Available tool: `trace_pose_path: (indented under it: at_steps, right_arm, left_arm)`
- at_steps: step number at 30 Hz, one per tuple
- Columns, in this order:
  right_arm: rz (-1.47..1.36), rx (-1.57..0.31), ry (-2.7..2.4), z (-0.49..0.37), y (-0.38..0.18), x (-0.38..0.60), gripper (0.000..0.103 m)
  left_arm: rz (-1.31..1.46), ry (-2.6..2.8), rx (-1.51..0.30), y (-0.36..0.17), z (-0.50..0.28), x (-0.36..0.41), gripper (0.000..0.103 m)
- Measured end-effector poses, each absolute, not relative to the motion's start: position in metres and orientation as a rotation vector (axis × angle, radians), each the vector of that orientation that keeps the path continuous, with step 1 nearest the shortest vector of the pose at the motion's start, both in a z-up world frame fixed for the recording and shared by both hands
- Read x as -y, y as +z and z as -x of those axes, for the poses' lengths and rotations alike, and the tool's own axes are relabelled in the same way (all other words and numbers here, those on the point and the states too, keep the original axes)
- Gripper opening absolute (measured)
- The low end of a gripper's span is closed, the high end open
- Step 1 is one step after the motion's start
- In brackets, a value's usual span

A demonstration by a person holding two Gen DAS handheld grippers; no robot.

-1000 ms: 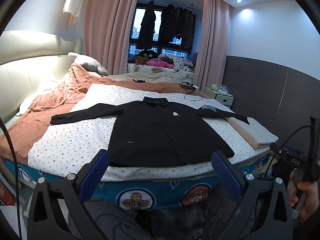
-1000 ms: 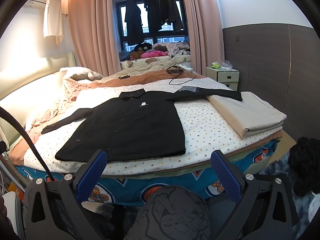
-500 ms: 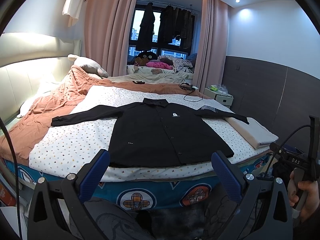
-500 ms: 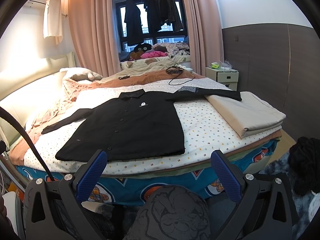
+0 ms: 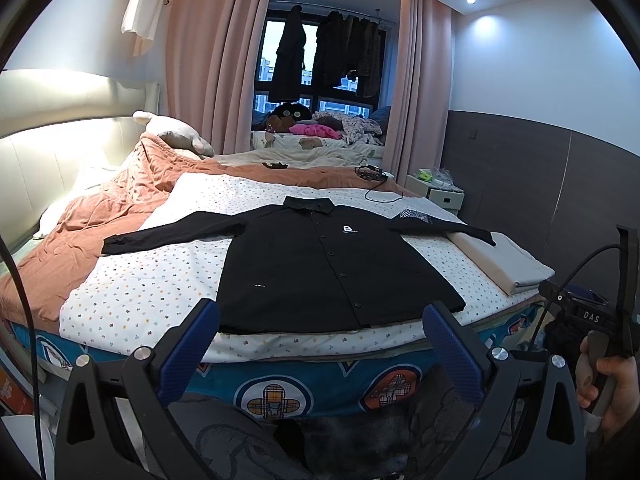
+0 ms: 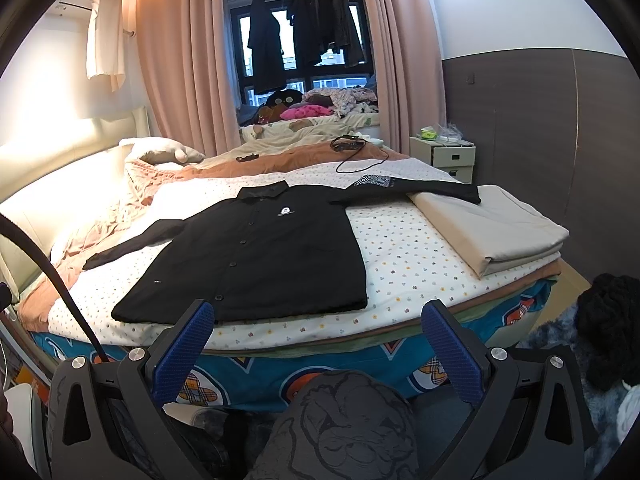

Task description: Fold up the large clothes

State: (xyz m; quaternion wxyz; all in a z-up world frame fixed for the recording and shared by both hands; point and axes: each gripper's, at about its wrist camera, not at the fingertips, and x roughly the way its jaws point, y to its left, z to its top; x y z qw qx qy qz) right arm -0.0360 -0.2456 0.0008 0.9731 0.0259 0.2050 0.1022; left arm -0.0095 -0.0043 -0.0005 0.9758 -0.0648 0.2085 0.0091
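Observation:
A black long-sleeved button shirt lies flat and face up on the dotted white sheet of the bed, sleeves spread to both sides, hem toward me. It also shows in the right wrist view. Its right sleeve end rests on a folded beige sheet. My left gripper is open and empty, held before the foot of the bed, short of the hem. My right gripper is open and empty, also short of the bed edge. The right hand and its gripper body show at the left view's right edge.
A rust-coloured duvet is bunched along the bed's left side by the headboard. A cable and small black items lie at the far end. A white nightstand stands by the grey wall. Dark fluffy things lie on the floor at right.

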Motion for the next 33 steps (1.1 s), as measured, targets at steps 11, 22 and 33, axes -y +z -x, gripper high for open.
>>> trace_pose_path:
  at_steps: [11,22,33]
  right_arm:
    - [-0.050,-0.407,0.203,0.040,0.003,0.248,0.103]
    - [-0.048,-0.398,0.193,0.046,0.006,0.250,0.103]
    - [-0.028,-0.395,0.190,0.036,0.015,0.247,0.103]
  left_arm:
    - [0.106,0.019,-0.405,0.004,0.019,0.010,0.103]
    - [0.122,0.000,-0.393,0.005,0.023,0.009,0.103]
    - [0.155,0.022,-0.387,0.008,0.017,-0.003,0.103]
